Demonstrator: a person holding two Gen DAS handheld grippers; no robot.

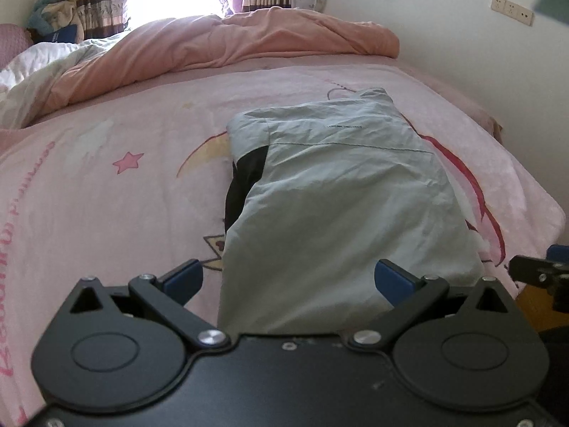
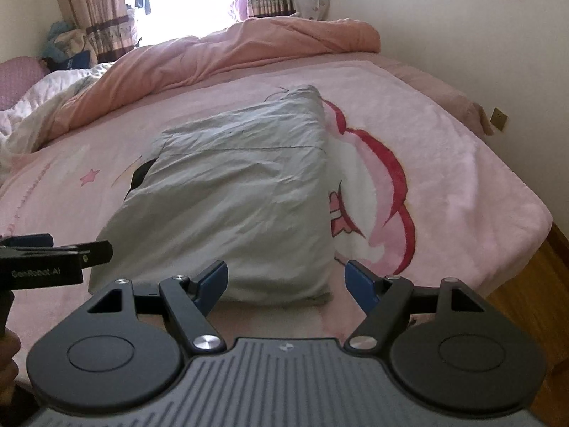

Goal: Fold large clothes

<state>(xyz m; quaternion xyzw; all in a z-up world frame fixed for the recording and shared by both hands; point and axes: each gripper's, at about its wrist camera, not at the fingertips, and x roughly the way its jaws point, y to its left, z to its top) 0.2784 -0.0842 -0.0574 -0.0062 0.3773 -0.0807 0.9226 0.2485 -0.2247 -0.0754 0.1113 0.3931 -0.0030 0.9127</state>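
Observation:
A pale grey garment (image 1: 338, 192) lies folded into a rectangle on the pink blanket (image 1: 106, 195), with a black inner part (image 1: 245, 185) showing at its left side. My left gripper (image 1: 290, 279) is open and empty over the garment's near edge. In the right wrist view the garment (image 2: 234, 206) lies ahead. My right gripper (image 2: 286, 281) is open and empty just before the garment's near right corner. The left gripper (image 2: 53, 256) shows at the left edge of the right wrist view. The right gripper (image 1: 540, 274) shows at the right edge of the left wrist view.
A bunched salmon duvet (image 1: 220, 46) and white bedding (image 1: 32, 71) lie at the far side of the bed. The wall (image 1: 462, 53) runs along the right. The bed's right edge (image 2: 533, 227) drops to a wooden floor (image 2: 526, 306). Curtains (image 2: 103, 7) and a bright window stand behind.

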